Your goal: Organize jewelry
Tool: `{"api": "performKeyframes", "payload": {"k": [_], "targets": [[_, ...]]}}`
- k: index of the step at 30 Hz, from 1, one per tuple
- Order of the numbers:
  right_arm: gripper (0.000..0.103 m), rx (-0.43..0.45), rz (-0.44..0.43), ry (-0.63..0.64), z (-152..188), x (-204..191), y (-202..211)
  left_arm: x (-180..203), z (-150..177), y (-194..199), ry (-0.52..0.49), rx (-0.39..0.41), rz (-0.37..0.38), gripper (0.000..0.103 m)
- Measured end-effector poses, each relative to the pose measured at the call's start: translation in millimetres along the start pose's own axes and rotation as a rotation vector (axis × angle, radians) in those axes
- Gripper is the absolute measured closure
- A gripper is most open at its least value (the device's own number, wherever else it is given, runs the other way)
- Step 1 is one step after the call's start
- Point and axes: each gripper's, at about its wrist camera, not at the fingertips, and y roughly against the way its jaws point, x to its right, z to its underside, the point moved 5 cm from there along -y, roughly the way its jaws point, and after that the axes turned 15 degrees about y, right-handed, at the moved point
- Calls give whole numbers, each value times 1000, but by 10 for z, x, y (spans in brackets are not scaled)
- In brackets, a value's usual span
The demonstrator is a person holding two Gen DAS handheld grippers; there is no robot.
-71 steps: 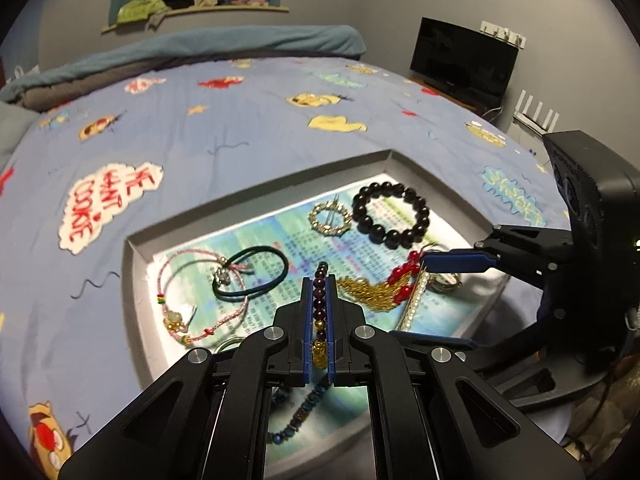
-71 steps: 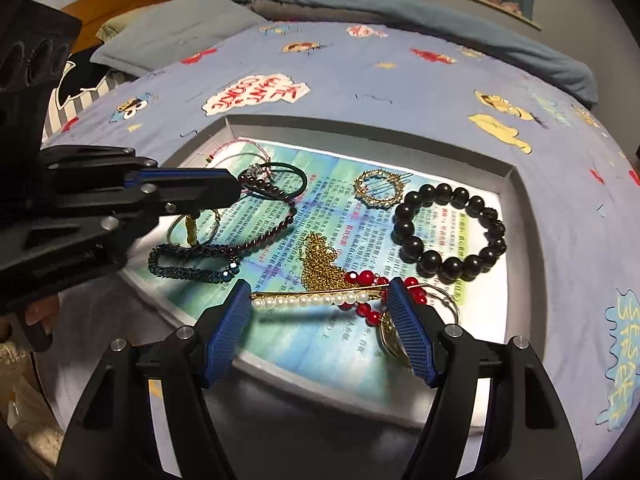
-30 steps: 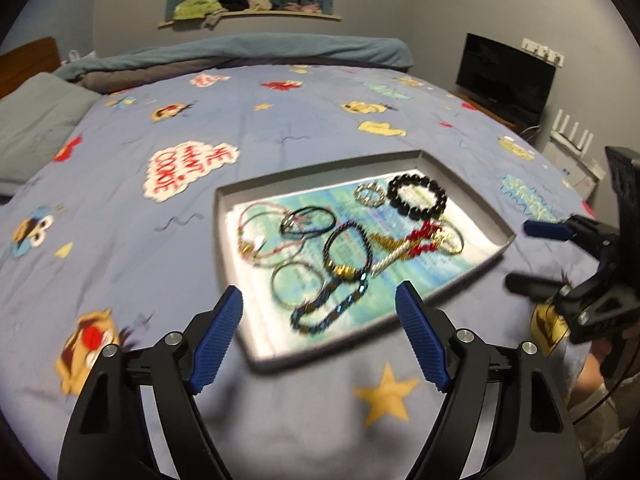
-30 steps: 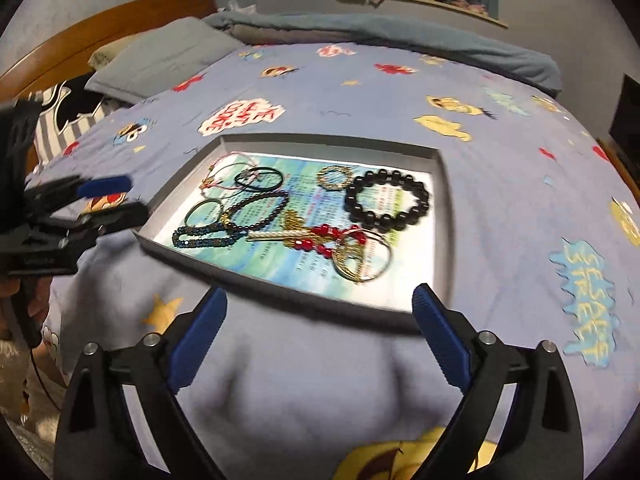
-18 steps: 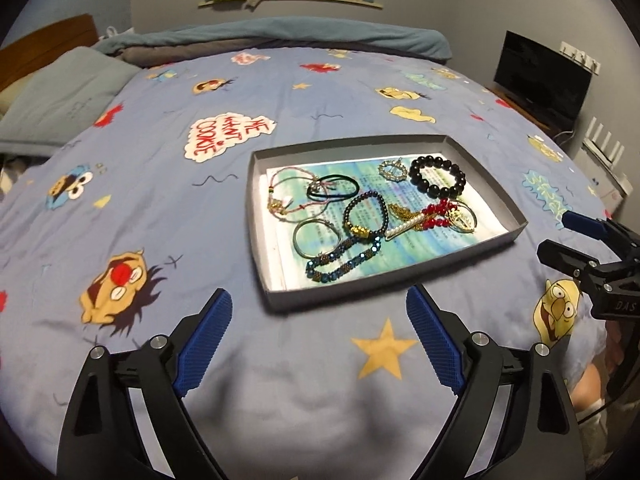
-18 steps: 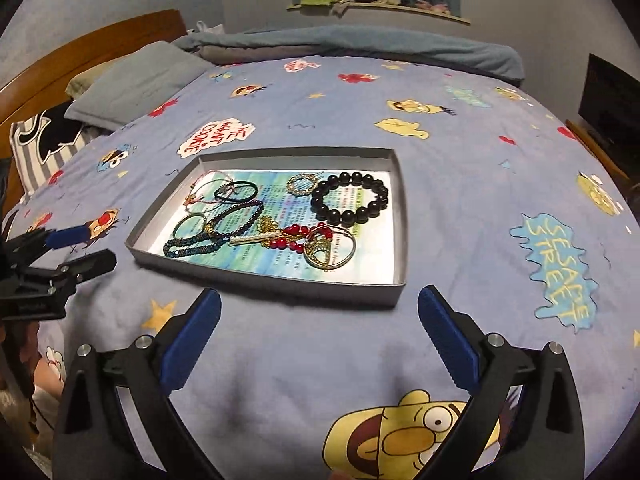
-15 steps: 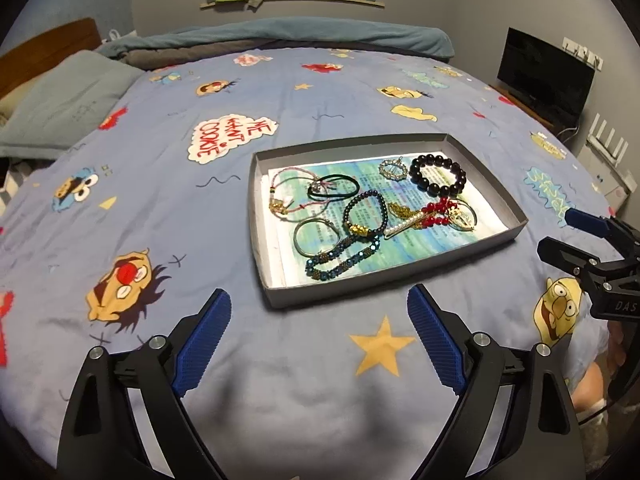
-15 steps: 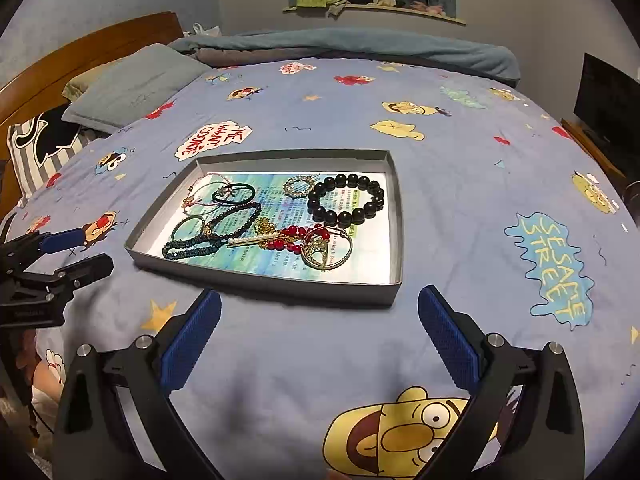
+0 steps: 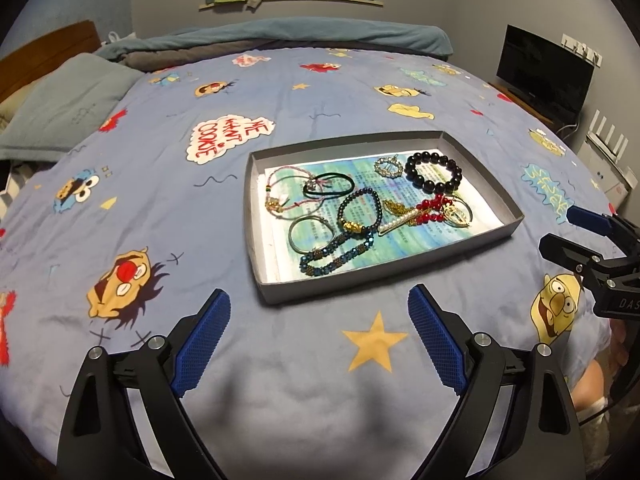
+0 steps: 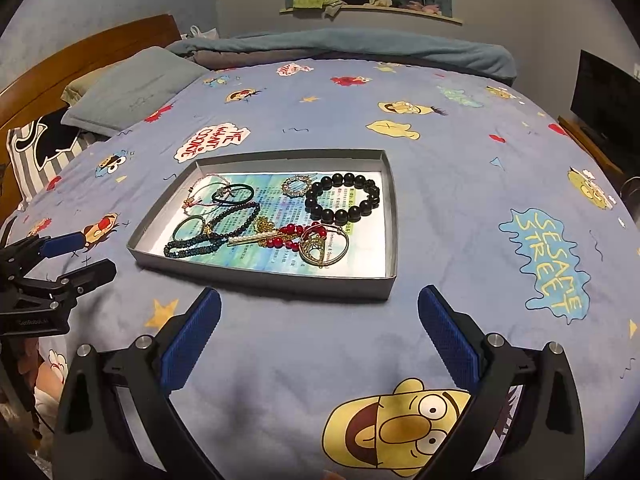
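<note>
Now, left wrist view: left gripper (image 9: pixel 319 320) sits well back from the tray (image 9: pixel 476 242), jaws wide apart w/ nothing between them, only bedspread (image 9: pixel 160 184) below. 2.4 s ago this gripper was clenched on a dark bead strand right over the tray; that dark bead bracelet (image 9: pixel 359 211) now lies released in the tray's middle, looped, gold bit at its near end. Tray looks far smaller than before, whole outline in view. Also inside: black bead bracelet (image 9: pixel 433 172) at far right, blue bead bracelet (image 9: pixel 336 254) nearest the front wall, silver bangle (image 9: pixel 311 233) just left of it, pearl bar (image 9: pixel 400 221) touching red beads (image 9: pixel 432 210). Right gripper (image 9: pixel 560 232) shows at the right edge, off the tray. Readable: "ME WANT COOKIE" on a white patch (image 9: pixel 231 138), "SESAME" partly on a blue patch (image 9: pixel 544 192), "DAS" on the right gripper's body.

Right wrist view: right gripper (image 10: pixel 319 316) is also released, jaws spread wide, nothing between, near side of the tray (image 10: pixel 260 276). Earlier its fingers straddled the pearl bar (image 10: pixel 254 237) inside the tray; now it's clear of it, tray apart. Black bead bracelet (image 10: pixel 342 197) sits at far right of the tray, gold hoop piece (image 10: pixel 324 246) near front right. Left gripper (image 10: pixel 74 258) at left edge, off the tray. Readable: "SESAME STREET" patch (image 10: pixel 548 258), "ME WANT COOKIE" patch (image 10: pixel 212 140), "GenRobot.AI" on the left gripper's body.
</note>
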Motion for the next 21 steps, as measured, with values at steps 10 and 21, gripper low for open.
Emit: {"api": "performKeyframes", "payload": {"k": [10, 21], "targets": [[6, 10, 0, 4, -16, -22, 45, -39, -4, 21, 4, 6, 1, 13], [6, 11, 0, 4, -34, -17, 58, -38, -12, 25, 5, 8, 1, 12]]}}
